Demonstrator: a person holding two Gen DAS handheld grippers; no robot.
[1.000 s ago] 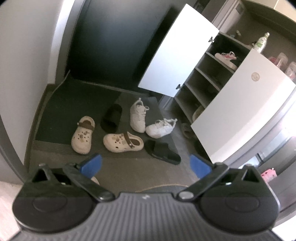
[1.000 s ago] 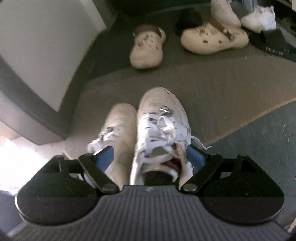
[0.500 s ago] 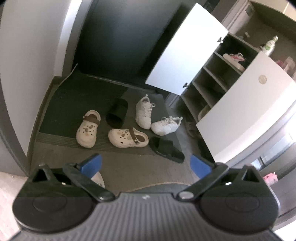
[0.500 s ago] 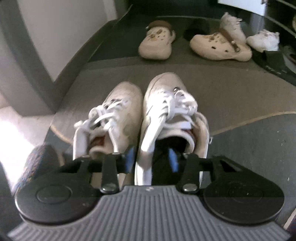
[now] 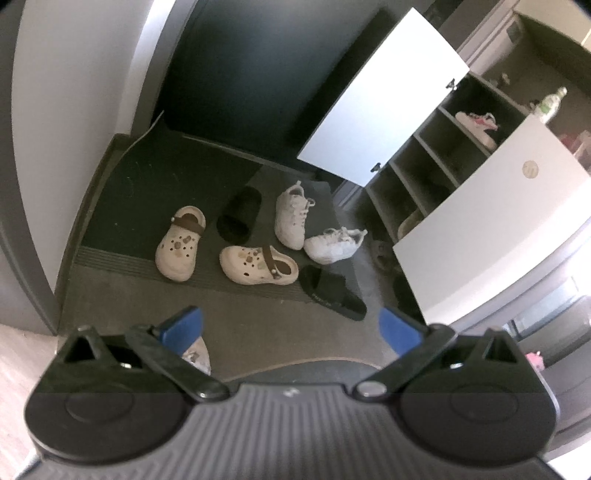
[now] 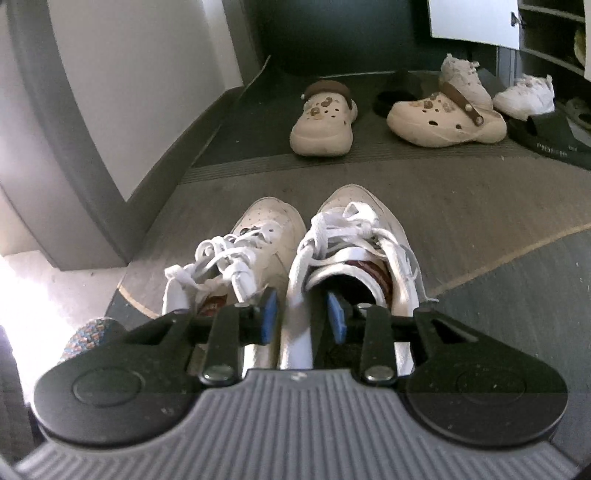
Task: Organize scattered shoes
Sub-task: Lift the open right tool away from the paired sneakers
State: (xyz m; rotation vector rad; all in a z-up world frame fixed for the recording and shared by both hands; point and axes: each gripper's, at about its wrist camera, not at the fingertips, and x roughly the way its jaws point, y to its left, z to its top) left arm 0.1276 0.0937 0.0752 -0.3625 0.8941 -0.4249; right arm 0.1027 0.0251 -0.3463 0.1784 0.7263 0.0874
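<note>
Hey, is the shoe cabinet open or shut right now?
Open. In the left wrist view both white doors stand swung out from the cabinet, baring its shelves, with a pink and white shoe on an upper one.

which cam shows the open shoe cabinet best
The left wrist view: the shoe cabinet shows its open shelves, both white doors and a pink sneaker on a high shelf. The right wrist view catches only a door corner and shelf edges at its top right.

The heels of the white sneaker pair (image 6: 321, 258) vanish behind the right gripper (image 6: 303, 314). A black slide (image 6: 550, 136) runs off the frame edge (its printed lettering too blurred to read).
</note>
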